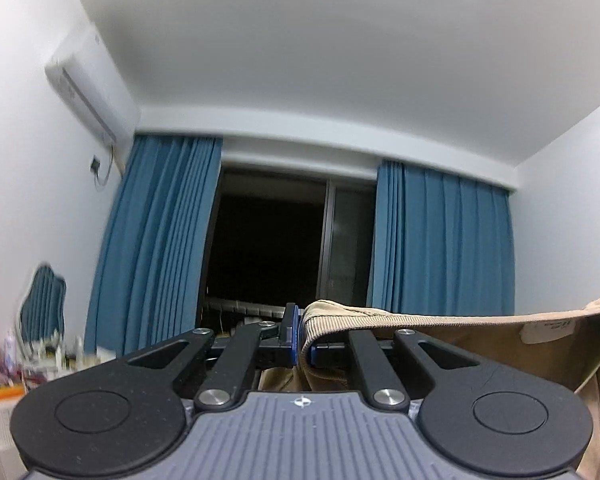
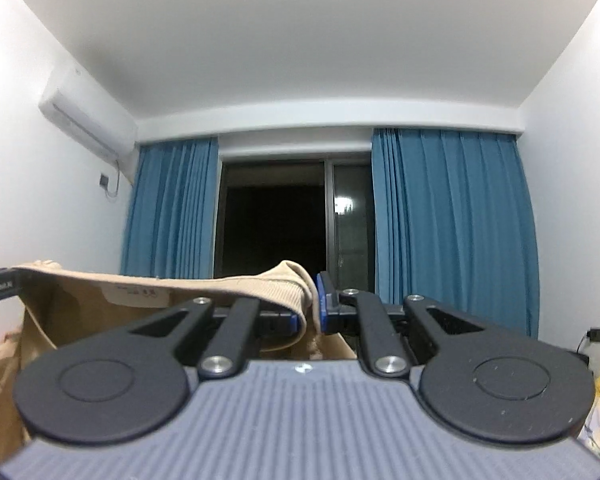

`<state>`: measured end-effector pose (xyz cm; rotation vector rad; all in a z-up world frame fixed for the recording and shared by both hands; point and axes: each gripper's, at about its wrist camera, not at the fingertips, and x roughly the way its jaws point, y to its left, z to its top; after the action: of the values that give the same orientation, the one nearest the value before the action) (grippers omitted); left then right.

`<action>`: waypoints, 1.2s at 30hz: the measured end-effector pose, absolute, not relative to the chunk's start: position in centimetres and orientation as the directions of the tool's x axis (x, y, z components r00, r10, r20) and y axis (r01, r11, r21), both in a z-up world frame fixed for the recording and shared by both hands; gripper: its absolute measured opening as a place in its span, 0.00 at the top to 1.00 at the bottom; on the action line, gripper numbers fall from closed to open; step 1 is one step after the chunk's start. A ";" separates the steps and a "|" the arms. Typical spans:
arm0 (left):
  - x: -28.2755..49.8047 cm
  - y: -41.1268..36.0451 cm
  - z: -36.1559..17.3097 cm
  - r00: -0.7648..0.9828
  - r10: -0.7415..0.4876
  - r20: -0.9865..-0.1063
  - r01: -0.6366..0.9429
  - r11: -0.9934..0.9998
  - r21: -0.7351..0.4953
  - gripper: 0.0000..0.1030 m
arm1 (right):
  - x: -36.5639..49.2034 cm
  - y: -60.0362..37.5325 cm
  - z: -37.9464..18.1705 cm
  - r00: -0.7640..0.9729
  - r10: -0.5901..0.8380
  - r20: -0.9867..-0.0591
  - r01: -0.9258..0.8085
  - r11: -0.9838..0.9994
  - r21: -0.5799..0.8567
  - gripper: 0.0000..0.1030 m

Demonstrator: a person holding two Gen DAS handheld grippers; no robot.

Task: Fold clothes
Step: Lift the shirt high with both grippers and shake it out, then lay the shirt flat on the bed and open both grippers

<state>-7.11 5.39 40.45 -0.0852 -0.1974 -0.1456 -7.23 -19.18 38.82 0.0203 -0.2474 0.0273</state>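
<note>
Bedroom, blue curtains flanking a dark window: beige ribbed-hem garment, soft, light, probably a sweater, held aloft taut by its ribbed edge between left gripper and right gripper, both clamped on its corners.

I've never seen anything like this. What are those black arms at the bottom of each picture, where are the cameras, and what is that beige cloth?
There is no robot here: a person holds a two-finger gripper in each hand, and each carries a wide-angle camera looking along its fingers. One picture comes from the left gripper, the other from the right gripper. The black arms are the linkages that close the blue-padded fingers. Both grippers are shut on the ribbed edge of one beige garment, held up and stretched between them, facing blue curtains and a dark window. No table or other surface is visible.
</note>
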 end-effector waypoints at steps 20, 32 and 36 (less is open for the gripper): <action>42.9 4.9 -4.1 0.953 -0.021 -0.301 -0.014 0.993 -0.113 0.89 | 38.6 -20.5 3.6 0.963 0.031 -0.269 -0.003 0.994 0.106 0.87; 52.9 5.9 -21.4 0.871 -0.005 -0.491 -0.017 0.999 -0.040 0.83 | 48.9 -21.7 -12.7 0.857 0.080 -0.510 -0.001 0.988 0.152 0.86; 51.5 5.9 -19.4 0.861 0.008 -0.509 -0.031 0.999 -0.038 0.46 | 49.0 -22.2 -12.7 0.803 0.144 -0.578 -0.010 0.973 0.229 0.76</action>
<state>51.45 5.90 -19.41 -0.0452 0.5337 0.0203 48.99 -22.23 -12.72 0.2200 0.6343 0.0834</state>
